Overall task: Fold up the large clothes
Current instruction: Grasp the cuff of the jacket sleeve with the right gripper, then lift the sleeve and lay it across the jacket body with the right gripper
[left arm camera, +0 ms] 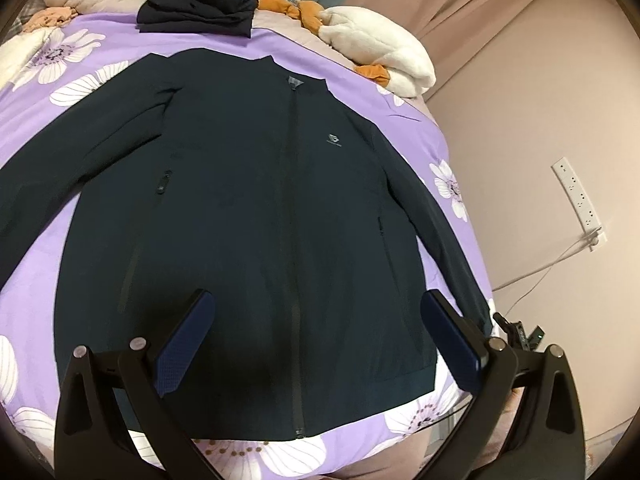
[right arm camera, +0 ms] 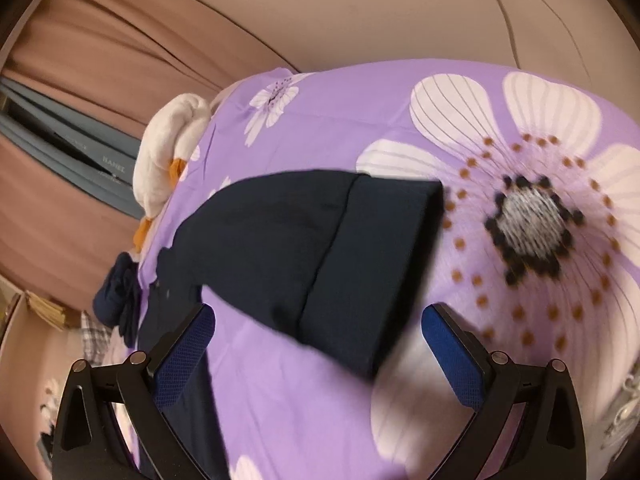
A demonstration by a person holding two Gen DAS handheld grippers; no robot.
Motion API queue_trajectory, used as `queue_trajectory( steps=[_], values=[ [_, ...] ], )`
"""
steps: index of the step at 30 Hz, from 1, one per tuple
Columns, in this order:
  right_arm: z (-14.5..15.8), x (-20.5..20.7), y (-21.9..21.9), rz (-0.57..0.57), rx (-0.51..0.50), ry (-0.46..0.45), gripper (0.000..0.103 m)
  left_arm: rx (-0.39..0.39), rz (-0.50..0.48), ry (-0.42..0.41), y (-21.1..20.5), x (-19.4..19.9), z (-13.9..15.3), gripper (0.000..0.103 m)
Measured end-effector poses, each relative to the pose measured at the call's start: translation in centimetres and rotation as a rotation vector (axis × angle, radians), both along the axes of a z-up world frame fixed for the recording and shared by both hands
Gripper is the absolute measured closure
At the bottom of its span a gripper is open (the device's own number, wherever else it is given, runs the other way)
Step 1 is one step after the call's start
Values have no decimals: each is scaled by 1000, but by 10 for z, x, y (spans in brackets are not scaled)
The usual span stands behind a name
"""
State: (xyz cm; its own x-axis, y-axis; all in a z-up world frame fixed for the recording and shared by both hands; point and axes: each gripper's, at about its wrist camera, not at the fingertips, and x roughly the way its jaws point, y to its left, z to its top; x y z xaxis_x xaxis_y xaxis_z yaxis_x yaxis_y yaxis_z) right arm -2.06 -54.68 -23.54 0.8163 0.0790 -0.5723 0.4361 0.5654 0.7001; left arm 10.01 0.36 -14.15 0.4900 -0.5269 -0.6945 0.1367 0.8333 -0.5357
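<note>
1. Left wrist view: the dark navy zip-front jacket with a small grey chest logo [left arm camera: 256, 208] is lying flat, front up and zipped, in the middle of the purple bedspread with big white flowers [left arm camera: 36, 128]. Both sleeves are spread out to the sides, so I'd say nothing on it is folded yet. The left gripper [left arm camera: 318, 344] hangs over the jacket's hem with its blue-padded fingers [left arm camera: 188, 344] spread wide and nothing between them.
2. Same view, past the jacket's collar: a folded stack of dark navy clothes [left arm camera: 204, 0] sits at the head of the bedspread, so some pieces look done already. A white plush toy with orange bits [left arm camera: 380, 48] lies just beside that stack.
3. Right wrist view: the right gripper [right arm camera: 318, 348] is wide open too and holding nothing. It's just over the jacket's sleeve cuff [right arm camera: 384, 264], which lies flat on the bedspread. Not gripped yet, as far as I can tell.
4. My read: this jacket is at square one, with sleeves and body all left to fold.
</note>
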Motion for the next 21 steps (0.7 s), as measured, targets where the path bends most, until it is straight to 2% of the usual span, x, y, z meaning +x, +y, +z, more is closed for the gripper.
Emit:
queue_trajectory(
  steps=[5, 6, 7, 8, 9, 10, 11, 13, 14, 18, 21],
  values=[
    [-2, 5, -8, -33, 1, -50, 1, 58, -24, 17, -6, 8, 0, 0],
    [-1, 7, -7, -43, -15, -47, 8, 59, -31, 27, -7, 10, -2, 0],
    [0, 10, -6, -50, -34, -35, 24, 55, -34, 31, -7, 10, -4, 0],
    [0, 13, -5, -54, -57, -11, 36, 54, -35, 33, -6, 12, -5, 0],
    [-1, 17, -5, -59, -88, 44, 59, 55, -36, 36, -6, 12, -7, 0],
    [-2, 19, -6, -66, -101, 79, 70, 56, -35, 42, -6, 13, -9, 0],
    [-2, 20, -6, -73, -109, 97, 72, 54, -36, 45, -5, 14, -10, 0],
    [3, 20, -4, -81, -140, 109, 83, 50, -34, 47, -1, 14, -11, 0],
    [12, 20, 0, -87, -187, 116, 88, 58, -30, 43, 2, 14, -12, 0],
    [57, 23, 14, -88, -283, 75, 91, 98, 16, 36, 15, 16, -11, 0],
    [104, 32, 30, -74, -363, 35, 91, 70, 77, 63, 32, 22, -16, 0]
  ],
)
